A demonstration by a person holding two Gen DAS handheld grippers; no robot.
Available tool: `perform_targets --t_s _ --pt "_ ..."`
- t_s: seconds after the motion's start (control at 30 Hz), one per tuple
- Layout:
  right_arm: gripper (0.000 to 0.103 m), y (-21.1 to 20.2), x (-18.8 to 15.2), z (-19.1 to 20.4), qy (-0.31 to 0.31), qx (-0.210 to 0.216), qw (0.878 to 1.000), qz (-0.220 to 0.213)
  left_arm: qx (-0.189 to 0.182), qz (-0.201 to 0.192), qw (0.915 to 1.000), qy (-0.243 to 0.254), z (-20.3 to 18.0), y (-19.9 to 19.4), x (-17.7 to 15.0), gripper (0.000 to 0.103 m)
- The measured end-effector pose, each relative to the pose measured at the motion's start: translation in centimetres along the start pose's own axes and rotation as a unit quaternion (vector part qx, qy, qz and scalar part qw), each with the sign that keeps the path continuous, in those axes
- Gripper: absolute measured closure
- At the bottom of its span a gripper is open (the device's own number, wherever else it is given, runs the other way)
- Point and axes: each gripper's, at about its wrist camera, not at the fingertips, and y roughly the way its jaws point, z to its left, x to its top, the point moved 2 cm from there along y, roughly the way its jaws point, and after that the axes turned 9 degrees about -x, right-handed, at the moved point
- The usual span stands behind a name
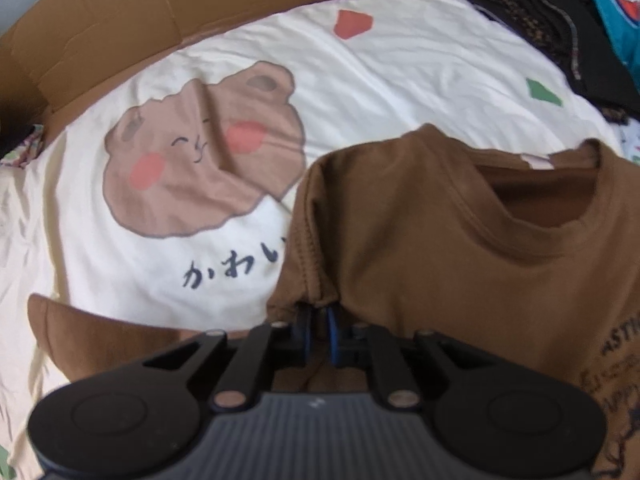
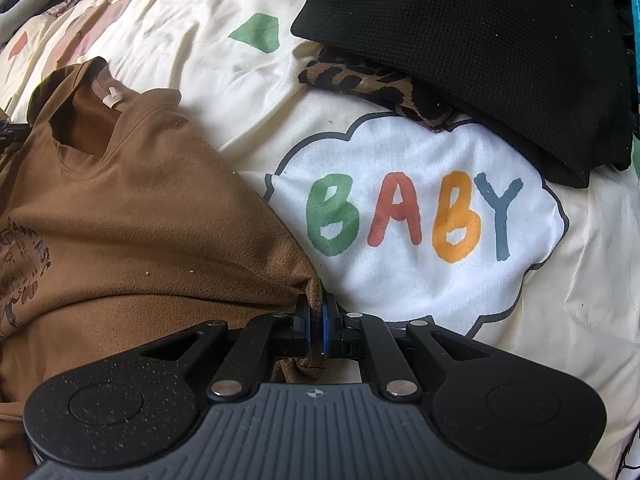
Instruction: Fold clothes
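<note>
Left gripper: jaws nearly together, pinching a seamed edge of the brown T-shirt between the blue pads.
Right gripper: jaws together, clamped on a bunched corner of the same shirt.
Brown T-shirt: stretched between the two grippers, its neckline and white neck label facing up; the left gripper has it at one side, the right gripper at the other. Dark print shows on the chest. Another brown piece lies on the bed to the left of the left gripper; I cannot tell if it belongs to the shirt.
Bedsheet: cream, under everything, printed with a bear face, Japanese letters, red and green patches, and a cloud reading "BABY" just beside the right gripper.
Nearby clothes: a black knit garment on top of a leopard-print cloth, beyond the cloud, apart from the shirt.
Cardboard: along the far edge of the bed.
Teal item: at the far right, beside the dark clothes.
</note>
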Motion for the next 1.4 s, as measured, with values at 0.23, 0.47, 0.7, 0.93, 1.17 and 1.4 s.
perform_targets --t_s 0.23,0.47,0.7,0.93,1.17,1.4 --pt "0.099 0.0 0.2 -0.1 0.004 0.000 1.000 -0.001 -0.009 -0.009 0.9998 -0.017 1.2 -3.3 0.1 0.089" --pt "0.099 0.0 0.2 -0.3 0.009 0.004 1.000 -0.003 -0.008 -0.024 0.9997 -0.003 2.6 -6.3 2.3 0.088" --pt "0.099 0.0 0.1 -0.3 0.003 0.005 1.000 0.000 -0.039 -0.033 0.9986 -0.015 4.2 -6.0 5.2 0.075" --pt "0.099 0.1 0.2 -0.2 -0.001 0.005 1.000 0.004 -0.079 -0.025 0.9943 -0.068 5.6 -3.4 5.1 0.072" --pt "0.099 0.2 0.5 -0.2 -0.016 0.008 1.000 0.008 -0.108 -0.033 0.9833 -0.143 7.6 -1.8 2.7 0.074" --pt "0.099 0.2 0.6 -0.1 -0.013 0.005 1.000 0.008 -0.135 -0.027 0.9765 -0.166 7.7 0.2 1.6 0.078"
